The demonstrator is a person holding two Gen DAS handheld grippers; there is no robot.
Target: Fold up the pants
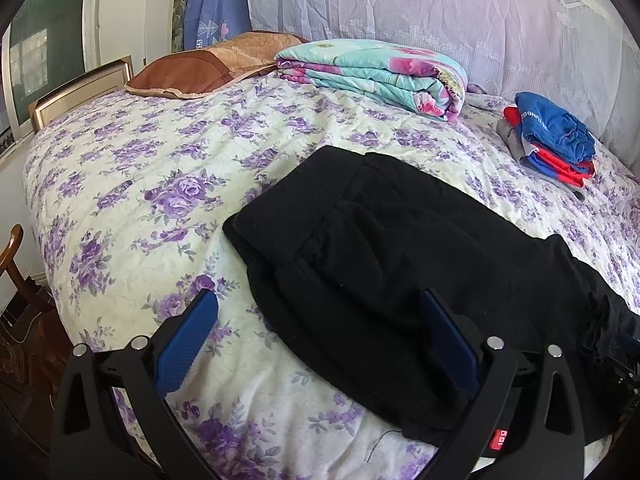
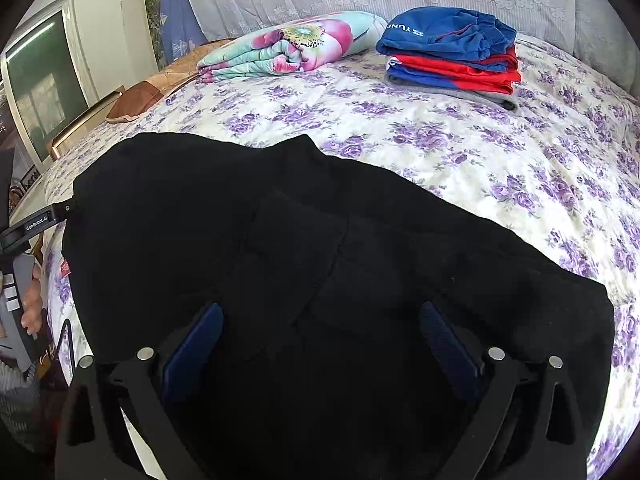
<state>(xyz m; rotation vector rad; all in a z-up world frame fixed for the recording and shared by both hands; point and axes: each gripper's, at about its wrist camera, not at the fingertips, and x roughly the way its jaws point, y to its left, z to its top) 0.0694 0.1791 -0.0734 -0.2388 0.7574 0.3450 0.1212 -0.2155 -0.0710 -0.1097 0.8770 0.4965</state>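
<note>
Off to the left, a brown pillow [image 1: 188, 74] is lying near the headboard, and a rolled floral quilt [image 1: 372, 76] is sitting beside it. The left gripper [image 1: 318, 344] is hovering low over the near edge of the bed [image 1: 132, 184], its blue pads spread wide apart and holding nothing; one pad is hanging over bare bedspread, the other over the cloth. The black pants [image 1: 384, 252] are lying across the front of the bed in what looks like a doubled-over bundle, their near end draping toward the bed's edge. Further right, the right gripper [image 2: 320, 340] is poised directly above the dark fabric [image 2: 320, 240], jaws likewise wide and empty. Beyond it, a stack of folded clothes [image 2: 452, 56] in blue, red and grey is waiting by the lace-covered back.

I'd judge the fold is partway done, with both tools between grasps. The next move probably calls for each gripper pinching a near edge and carrying it across, keeping layers aligned so nothing bunches.
</note>
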